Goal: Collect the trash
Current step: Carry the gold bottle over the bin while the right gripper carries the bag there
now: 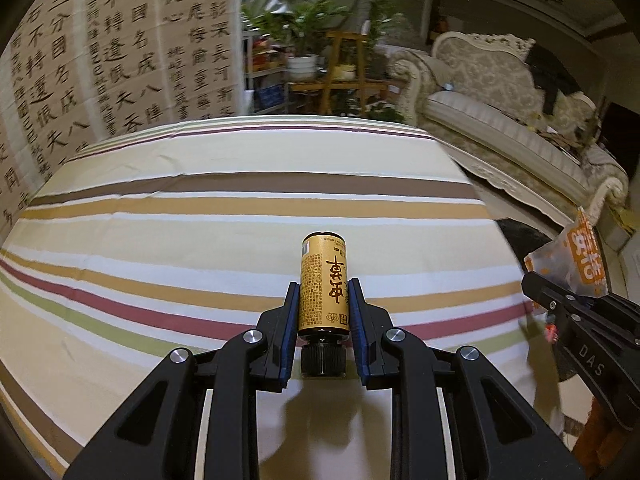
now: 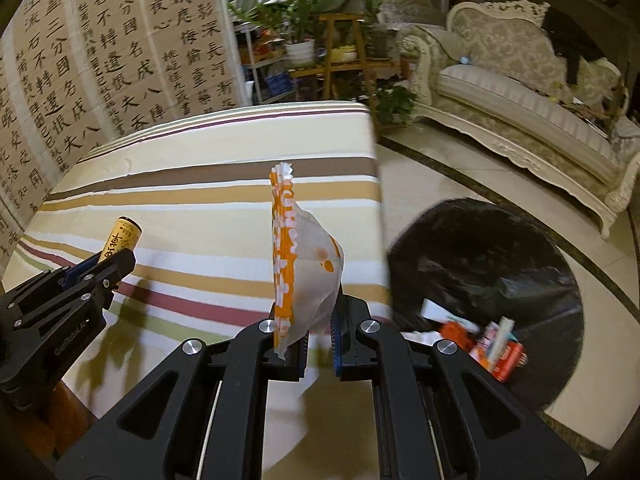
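With my left gripper point(image 1: 323, 312) clamped on the gold bottle point(image 1: 323, 284), cap toward me, and my right gripper point(image 2: 320, 330) pinching the orange wrapper point(image 2: 302, 264), the black trash bag point(image 2: 484, 280) lies right of both, nearer my right hand.

bare striped tablecloth point(image 1: 200, 200) ahead; black trash bag point(image 2: 500, 248) (mouth open) beside table edge.

A striped cloth point(image 1: 240, 184) covers the table; bin point(image 2: 500, 248) on floor point(image 2: 460, 176).
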`<move>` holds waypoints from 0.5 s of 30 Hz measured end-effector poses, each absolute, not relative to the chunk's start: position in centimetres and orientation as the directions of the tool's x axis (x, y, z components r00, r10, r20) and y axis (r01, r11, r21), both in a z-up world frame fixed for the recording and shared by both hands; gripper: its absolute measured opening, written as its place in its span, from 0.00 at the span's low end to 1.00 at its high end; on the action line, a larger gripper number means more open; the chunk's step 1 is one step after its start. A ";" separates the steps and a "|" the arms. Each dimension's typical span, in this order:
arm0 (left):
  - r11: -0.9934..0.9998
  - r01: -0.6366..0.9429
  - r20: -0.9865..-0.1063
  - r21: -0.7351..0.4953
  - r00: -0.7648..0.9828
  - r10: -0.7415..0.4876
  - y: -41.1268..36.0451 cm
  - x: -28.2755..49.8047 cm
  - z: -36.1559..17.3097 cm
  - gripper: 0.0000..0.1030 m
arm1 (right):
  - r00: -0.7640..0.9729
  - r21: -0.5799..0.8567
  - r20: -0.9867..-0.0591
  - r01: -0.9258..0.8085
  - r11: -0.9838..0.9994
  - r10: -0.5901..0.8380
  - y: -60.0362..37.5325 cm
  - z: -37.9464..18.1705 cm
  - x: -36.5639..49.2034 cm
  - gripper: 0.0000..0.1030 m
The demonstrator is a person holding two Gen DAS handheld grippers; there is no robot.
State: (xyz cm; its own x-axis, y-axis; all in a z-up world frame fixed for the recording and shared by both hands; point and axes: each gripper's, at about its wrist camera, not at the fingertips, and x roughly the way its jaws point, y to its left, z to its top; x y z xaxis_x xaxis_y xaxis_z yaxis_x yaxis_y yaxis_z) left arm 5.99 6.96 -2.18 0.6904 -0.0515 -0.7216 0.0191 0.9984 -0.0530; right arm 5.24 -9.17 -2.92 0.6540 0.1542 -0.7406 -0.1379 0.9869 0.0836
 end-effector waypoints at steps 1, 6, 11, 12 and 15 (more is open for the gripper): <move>0.998 0.037 -0.720 -0.052 0.691 -0.064 6.2 5.9 -2.1 0.24 | 0.658 0.082 -0.739 -0.123 0.989 0.143 -10.0 -3.0 4.9 0.09; 0.994 0.096 -0.717 -0.045 0.690 -0.099 3.4 5.6 -2.1 0.24 | 0.670 0.079 -0.736 -0.062 0.995 0.100 -13.0 -3.3 4.0 0.09; 0.987 0.158 -0.713 -0.035 0.688 -0.135 0.5 5.3 -2.2 0.24 | 0.680 0.074 -0.731 -0.003 0.997 0.056 -16.2 -3.5 3.2 0.09; 0.985 0.169 -0.712 -0.033 0.687 -0.142 0.0 5.3 -2.2 0.24 | 0.682 0.072 -0.730 0.009 0.997 0.047 -16.8 -3.6 3.1 0.09; 0.979 0.201 -0.715 -0.028 0.681 -0.161 -1.5 5.3 -2.3 0.24 | 0.683 0.079 -0.729 0.039 0.996 0.031 -18.3 -3.7 3.0 0.09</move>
State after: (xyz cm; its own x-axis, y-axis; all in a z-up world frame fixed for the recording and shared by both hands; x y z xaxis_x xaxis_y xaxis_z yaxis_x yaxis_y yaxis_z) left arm 5.27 -1.49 -2.33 0.6807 -0.1607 -0.7148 0.2012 0.9791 -0.0285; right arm 3.04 -18.33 -3.70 0.6835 0.0308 -0.7293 0.0392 0.9961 0.0788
